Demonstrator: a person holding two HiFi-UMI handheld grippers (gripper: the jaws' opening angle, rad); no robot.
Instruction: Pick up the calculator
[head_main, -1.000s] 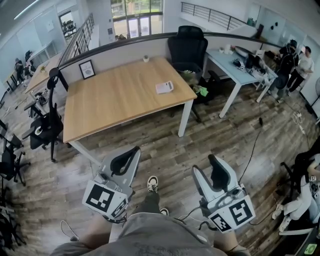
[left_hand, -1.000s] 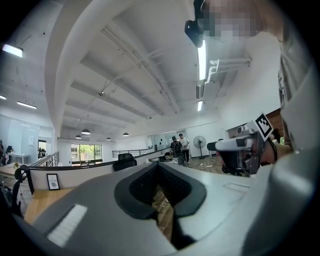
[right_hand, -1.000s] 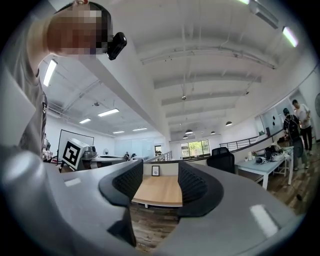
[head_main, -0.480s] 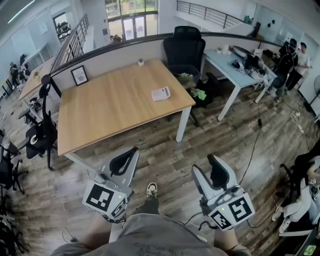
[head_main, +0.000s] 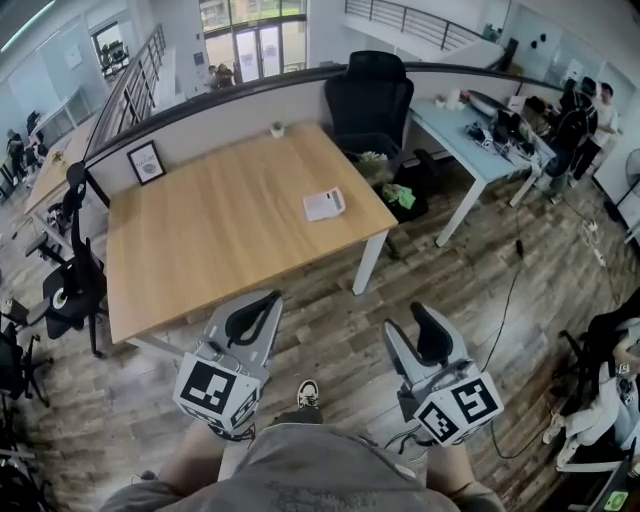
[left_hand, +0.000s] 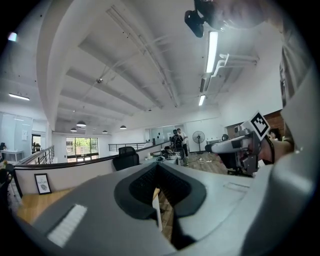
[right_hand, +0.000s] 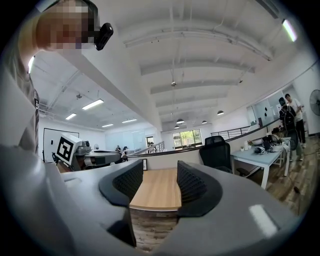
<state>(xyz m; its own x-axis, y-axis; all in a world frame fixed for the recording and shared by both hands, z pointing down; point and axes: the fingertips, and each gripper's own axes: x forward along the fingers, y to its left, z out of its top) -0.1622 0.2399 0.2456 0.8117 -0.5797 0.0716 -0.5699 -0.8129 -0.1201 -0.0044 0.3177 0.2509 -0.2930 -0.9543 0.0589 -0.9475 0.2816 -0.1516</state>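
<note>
The calculator (head_main: 324, 204), a small white slab, lies flat near the right end of the wooden table (head_main: 200, 240), far ahead of both grippers. My left gripper (head_main: 262, 300) is held low over the wood floor, short of the table's front edge, open with nothing in it. My right gripper (head_main: 418, 312) hangs beside it, also open and empty. In the right gripper view the table top (right_hand: 156, 192) shows between the spread jaws of the right gripper (right_hand: 155, 187). The left gripper (left_hand: 159, 187) shows only a narrow gap between its jaws. Neither gripper view shows the calculator.
A black office chair (head_main: 372, 100) stands behind the table's far right corner, with green items (head_main: 398, 195) below it. A framed picture (head_main: 146, 161) and a small pot (head_main: 277, 129) sit at the table's back. A light blue desk (head_main: 470, 130) and people (head_main: 580, 120) are at right; a black chair (head_main: 70, 270) at left.
The table and calculator have come nearer and lower in the head view as the person steps toward them. Both grippers keep their low, open pose.
</note>
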